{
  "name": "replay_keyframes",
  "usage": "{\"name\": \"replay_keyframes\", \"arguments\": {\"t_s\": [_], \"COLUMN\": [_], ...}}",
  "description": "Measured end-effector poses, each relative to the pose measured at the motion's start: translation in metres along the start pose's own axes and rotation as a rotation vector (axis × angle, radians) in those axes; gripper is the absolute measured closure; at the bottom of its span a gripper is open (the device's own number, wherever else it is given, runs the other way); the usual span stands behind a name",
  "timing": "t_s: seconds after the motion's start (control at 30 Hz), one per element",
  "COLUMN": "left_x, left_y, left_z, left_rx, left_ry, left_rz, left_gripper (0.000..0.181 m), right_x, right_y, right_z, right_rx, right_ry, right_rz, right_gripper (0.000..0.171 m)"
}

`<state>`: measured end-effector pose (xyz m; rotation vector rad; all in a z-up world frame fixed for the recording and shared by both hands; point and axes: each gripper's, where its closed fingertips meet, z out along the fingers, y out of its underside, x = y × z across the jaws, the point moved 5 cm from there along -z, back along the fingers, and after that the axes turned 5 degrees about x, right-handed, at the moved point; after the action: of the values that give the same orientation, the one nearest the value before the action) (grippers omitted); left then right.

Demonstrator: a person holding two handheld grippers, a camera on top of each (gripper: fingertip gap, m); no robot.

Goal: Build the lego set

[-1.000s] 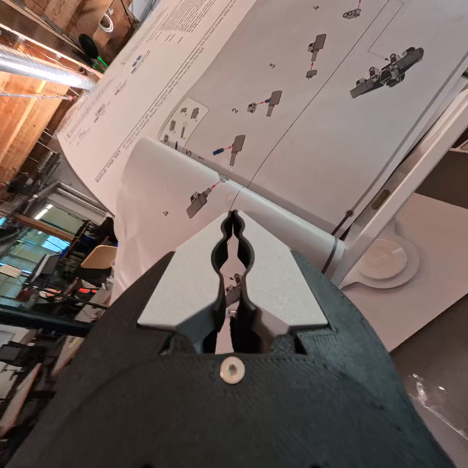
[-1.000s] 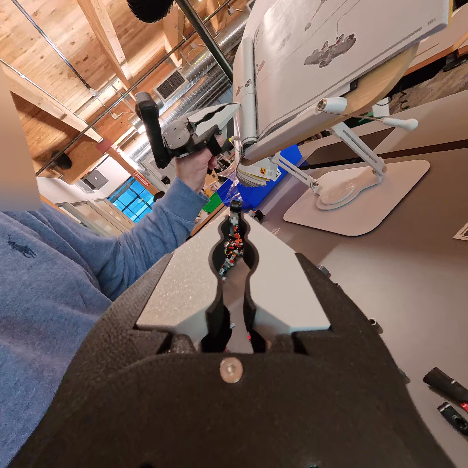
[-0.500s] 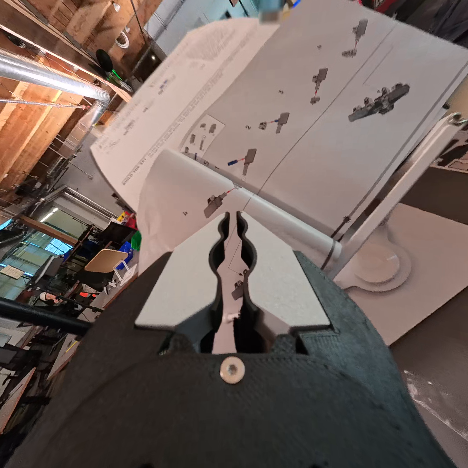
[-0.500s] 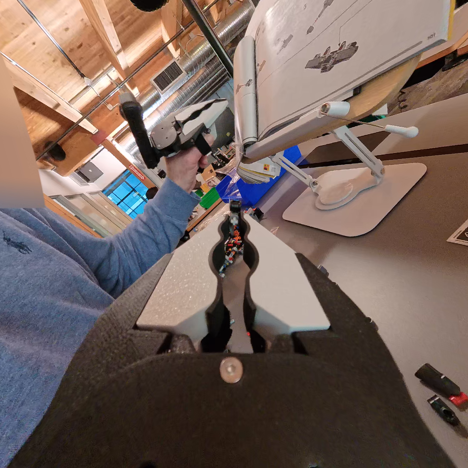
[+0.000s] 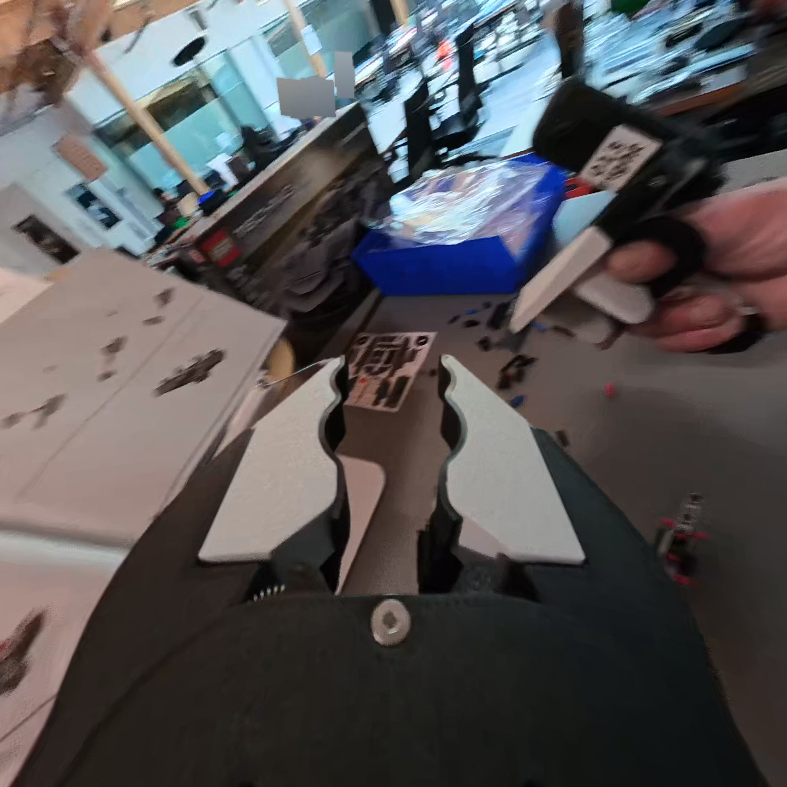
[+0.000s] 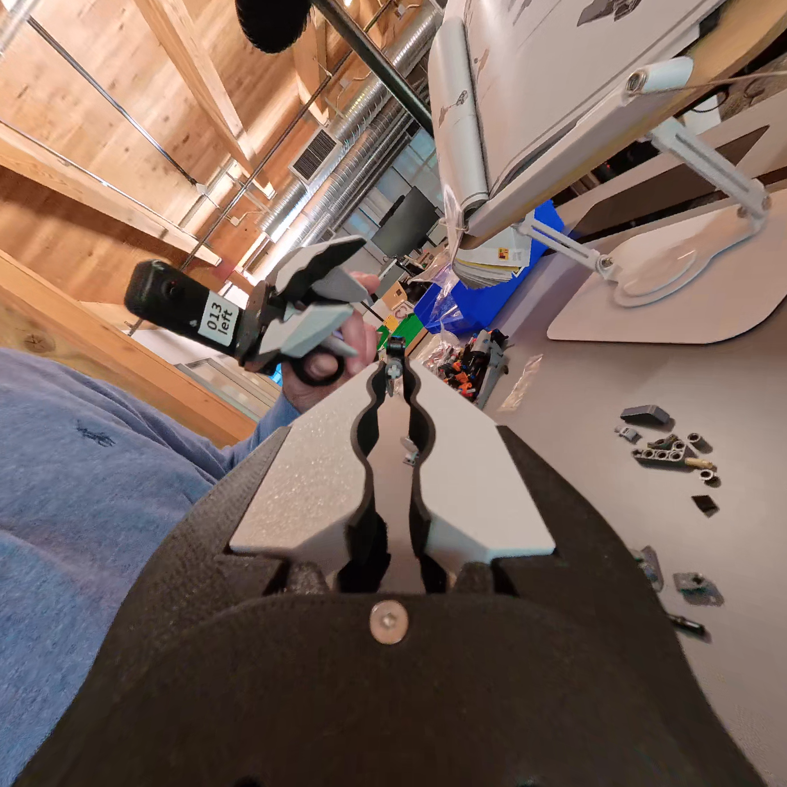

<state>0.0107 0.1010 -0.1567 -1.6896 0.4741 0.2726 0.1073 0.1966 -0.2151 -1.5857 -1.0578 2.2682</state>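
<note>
Left gripper (image 5: 391,366): jaws are spread wide with nothing between them; it hangs above the grey table (image 5: 639,426), with a sticker sheet (image 5: 385,370) lying beyond the tips.
Right gripper (image 6: 394,367): jaws are nearly together and pinch a small grey and black lego piece (image 6: 394,362) at the tips.
Instruction booklet (image 6: 553,64): lies open on a white stand (image 6: 664,272).
Loose lego parts (image 6: 664,447): scattered on the table at the right.
Heap of lego parts (image 6: 472,357): lies near a blue bin (image 6: 464,298).
</note>
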Motion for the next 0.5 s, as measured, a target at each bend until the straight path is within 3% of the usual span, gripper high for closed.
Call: {"name": "replay_keyframes", "arguments": {"t_s": [0.23,0.5], "left_x": [0.077,0.103], "left_y": [-0.002,0.014], "left_z": [0.022,0.017], "left_rx": [-0.016,-0.052], "left_ry": [0.248,0.282], "left_rz": [0.142,0.137], "left_gripper": [0.13,0.157], "right_x": [-0.017,-0.022], "right_y": [0.022,0.057], "right_z": [-0.005,-0.008], "right_rx": [-0.012,-0.056], "right_ry": [-0.007,0.012], "right_rz": [0.068,0.151], "right_gripper": [0.167,0.167]}}
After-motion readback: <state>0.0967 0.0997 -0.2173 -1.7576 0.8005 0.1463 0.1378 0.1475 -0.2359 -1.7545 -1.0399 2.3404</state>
